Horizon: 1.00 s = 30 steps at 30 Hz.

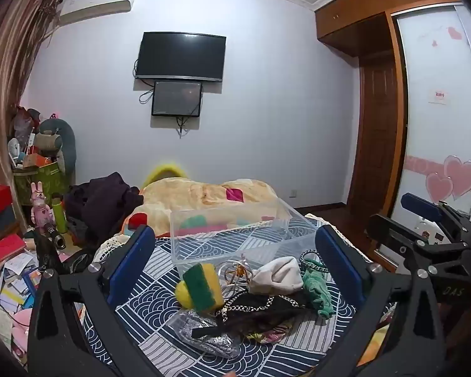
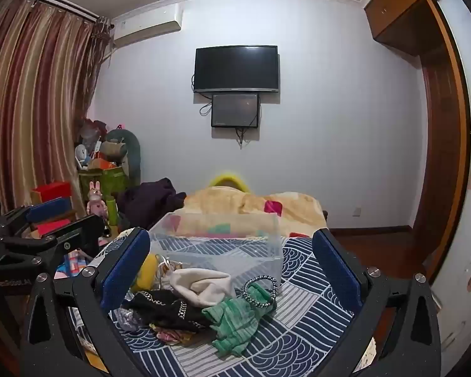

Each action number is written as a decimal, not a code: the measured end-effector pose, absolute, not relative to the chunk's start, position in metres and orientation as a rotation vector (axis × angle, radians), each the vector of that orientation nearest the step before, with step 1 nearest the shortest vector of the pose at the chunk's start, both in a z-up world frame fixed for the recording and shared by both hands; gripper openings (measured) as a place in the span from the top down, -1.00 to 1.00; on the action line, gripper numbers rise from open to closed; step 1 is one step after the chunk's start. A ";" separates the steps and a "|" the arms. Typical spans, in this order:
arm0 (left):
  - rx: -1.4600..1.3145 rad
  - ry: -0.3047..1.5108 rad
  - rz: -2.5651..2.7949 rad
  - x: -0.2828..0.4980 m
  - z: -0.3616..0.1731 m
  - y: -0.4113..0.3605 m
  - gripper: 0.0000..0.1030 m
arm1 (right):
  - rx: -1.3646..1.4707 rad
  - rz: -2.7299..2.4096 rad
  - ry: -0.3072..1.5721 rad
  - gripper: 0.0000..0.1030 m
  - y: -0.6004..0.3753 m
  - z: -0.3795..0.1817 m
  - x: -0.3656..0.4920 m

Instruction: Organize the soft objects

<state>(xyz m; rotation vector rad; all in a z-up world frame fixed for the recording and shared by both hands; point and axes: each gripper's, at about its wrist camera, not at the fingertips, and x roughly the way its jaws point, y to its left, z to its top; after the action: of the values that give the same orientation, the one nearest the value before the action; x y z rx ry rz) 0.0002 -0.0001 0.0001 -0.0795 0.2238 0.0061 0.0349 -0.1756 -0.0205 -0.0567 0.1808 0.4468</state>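
A pile of soft things lies on the blue patterned bedcover: a yellow-green sponge, a cream cloth, a green cloth, a black chained piece and a silver glitter pouch. An empty clear plastic bin stands just behind the pile. My left gripper is open above the pile, holding nothing. My right gripper is open over the same pile, with the cream cloth, green cloth and a beaded bracelet between its fingers.
A yellow blanket and dark clothes lie beyond the bin. Boxes, books and a pink rabbit toy clutter the floor on the left. A wardrobe stands right; a TV hangs on the far wall.
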 end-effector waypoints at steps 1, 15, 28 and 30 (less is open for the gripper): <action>-0.075 0.222 0.003 0.000 0.000 0.000 -1.00 | -0.057 0.447 0.181 -1.00 -0.176 -0.020 0.035; -0.064 0.216 -0.005 0.002 0.000 -0.005 -1.00 | -0.052 0.446 0.181 -1.00 -0.176 -0.020 0.035; -0.069 0.206 -0.020 -0.004 0.001 -0.003 -1.00 | -0.057 0.445 0.184 -1.00 -0.176 -0.018 0.032; -0.067 0.205 -0.021 -0.005 0.001 -0.002 -1.00 | -0.058 0.447 0.183 -1.00 -0.176 -0.018 0.032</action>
<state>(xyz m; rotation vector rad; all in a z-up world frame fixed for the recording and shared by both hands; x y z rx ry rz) -0.0048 -0.0018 0.0014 -0.0673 0.2050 -0.0208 0.0321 -0.1763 -0.0177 -0.0581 0.1826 0.4466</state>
